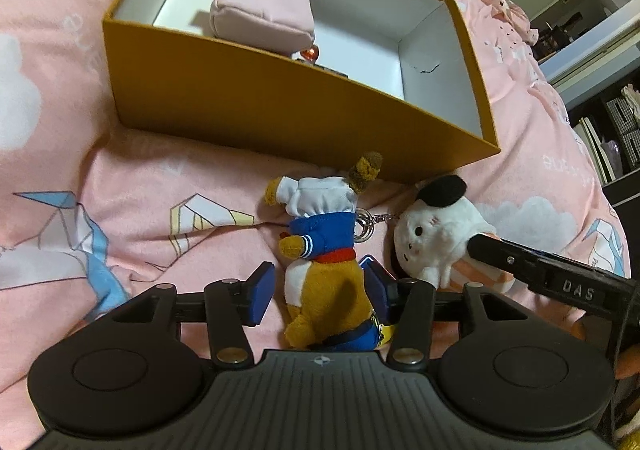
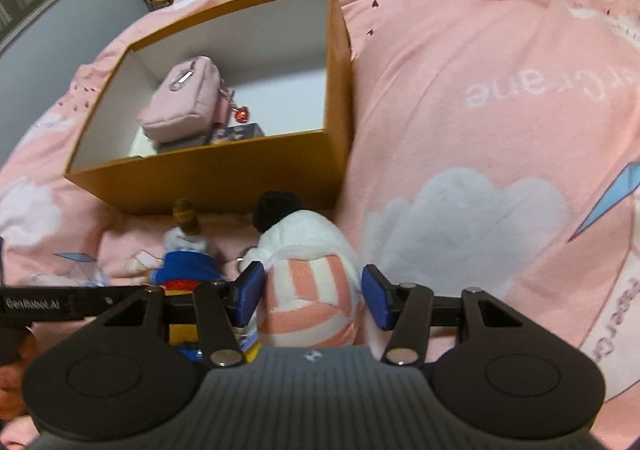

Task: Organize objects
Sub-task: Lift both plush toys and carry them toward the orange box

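Observation:
A brown plush in a blue and white outfit lies on the pink bedspread between the open fingers of my left gripper. It also shows in the right wrist view. A white plush with a black ear and pink-striped body lies between the open fingers of my right gripper. Its face shows in the left wrist view. A keyring links the two plushes. An open orange box stands just beyond them, also in the right wrist view. It holds a pink pouch.
The pink pouch lies on flat items in the box, with a red heart charm beside it. The right gripper's finger crosses the left wrist view. Pink bedspread stretches to the right. Shelves stand beyond the bed.

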Action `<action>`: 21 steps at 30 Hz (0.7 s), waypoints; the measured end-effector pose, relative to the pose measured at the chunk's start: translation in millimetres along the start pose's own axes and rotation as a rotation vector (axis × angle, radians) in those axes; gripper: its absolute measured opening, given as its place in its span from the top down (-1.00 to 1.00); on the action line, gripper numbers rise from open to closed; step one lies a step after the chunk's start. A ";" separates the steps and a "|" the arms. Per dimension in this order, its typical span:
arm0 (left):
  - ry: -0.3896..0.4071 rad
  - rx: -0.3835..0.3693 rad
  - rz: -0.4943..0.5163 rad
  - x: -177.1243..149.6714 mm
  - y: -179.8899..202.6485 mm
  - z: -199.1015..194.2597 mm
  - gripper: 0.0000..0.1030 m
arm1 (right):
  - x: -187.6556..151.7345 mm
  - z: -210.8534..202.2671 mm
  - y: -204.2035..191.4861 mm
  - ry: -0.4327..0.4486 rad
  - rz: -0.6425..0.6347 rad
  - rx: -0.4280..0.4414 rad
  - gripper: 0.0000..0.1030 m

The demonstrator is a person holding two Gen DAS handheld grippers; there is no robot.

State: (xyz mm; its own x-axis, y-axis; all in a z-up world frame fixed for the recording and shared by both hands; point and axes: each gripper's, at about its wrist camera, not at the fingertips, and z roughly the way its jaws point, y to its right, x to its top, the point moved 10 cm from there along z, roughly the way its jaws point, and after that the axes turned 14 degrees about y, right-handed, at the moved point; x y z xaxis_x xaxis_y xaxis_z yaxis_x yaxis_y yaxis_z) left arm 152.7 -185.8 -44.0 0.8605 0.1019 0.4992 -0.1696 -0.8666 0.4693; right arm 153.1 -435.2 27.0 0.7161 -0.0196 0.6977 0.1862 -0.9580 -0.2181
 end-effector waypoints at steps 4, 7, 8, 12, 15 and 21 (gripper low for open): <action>-0.040 0.001 -0.027 -4.2 -0.4 14.9 -0.16 | 1.0 -0.6 2.2 -0.012 -0.068 -0.003 -0.11; -0.067 0.002 -0.045 -9.2 -1.6 23.7 -0.16 | 2.9 1.5 -2.5 -0.040 -0.151 0.014 -0.11; -0.075 0.009 -0.054 -10.5 -2.7 26.7 -0.16 | 2.9 2.2 -3.9 -0.054 -0.179 0.024 -0.11; -0.086 0.011 -0.065 -11.8 -0.7 34.0 -0.15 | 3.9 3.4 -9.9 -0.103 -0.269 0.060 -0.07; -0.089 0.018 -0.055 -12.6 1.0 38.5 -0.12 | 5.7 1.9 -17.8 -0.127 -0.330 0.076 -0.07; -0.082 0.037 -0.043 -12.9 1.6 39.6 -0.08 | 16.0 3.3 -34.5 -0.144 -0.436 0.102 -0.09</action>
State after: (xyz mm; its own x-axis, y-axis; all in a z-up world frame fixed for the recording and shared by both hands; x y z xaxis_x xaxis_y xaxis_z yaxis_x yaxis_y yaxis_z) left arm 160.3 -207.8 -78.6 0.9034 0.1003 0.4170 -0.1153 -0.8797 0.4613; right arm 160.4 -401.5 43.4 0.6412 0.4248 0.6391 0.5501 -0.8351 0.0032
